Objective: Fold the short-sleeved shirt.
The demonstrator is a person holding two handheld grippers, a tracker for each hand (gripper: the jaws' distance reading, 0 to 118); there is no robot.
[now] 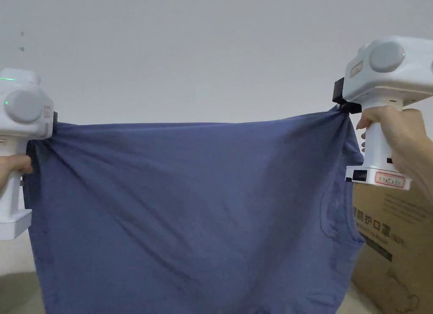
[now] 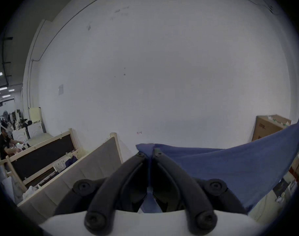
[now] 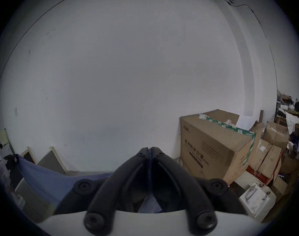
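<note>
We hold the blue short-sleeved shirt (image 1: pixel 190 209) up in the air in front of a pale wall (image 1: pixel 190 52), stretched wide between our two tools. The left gripper (image 2: pixel 151 152) has its jaws closed tight on a bunched bit of the cloth at one end of the top edge, with a small tuft poking out past the tips. The right gripper (image 3: pixel 150 152) has its jaws pressed together on the other end, where blue cloth shows between them lower down. In the head view the top edge runs nearly level from one grip to the other, and the neckline curve sits at the right side, so we judge the shirt hangs sideways.

This looks like the spreading step before any fold. To do it well, we should keep both grips at the same height, keep the top edge taut without hauling on it, and let the creases fanning out from each pinch drop away before we lay the cloth down flat.

The bottom of the shirt is cut off below the frame, so we cannot tell how it hangs or whether it touches anything. We cannot make out either sleeve. No table is visible, so where the shirt will land is unclear. A cardboard box (image 1: pixel 397 243) stands near, behind the right-hand edge.
</note>
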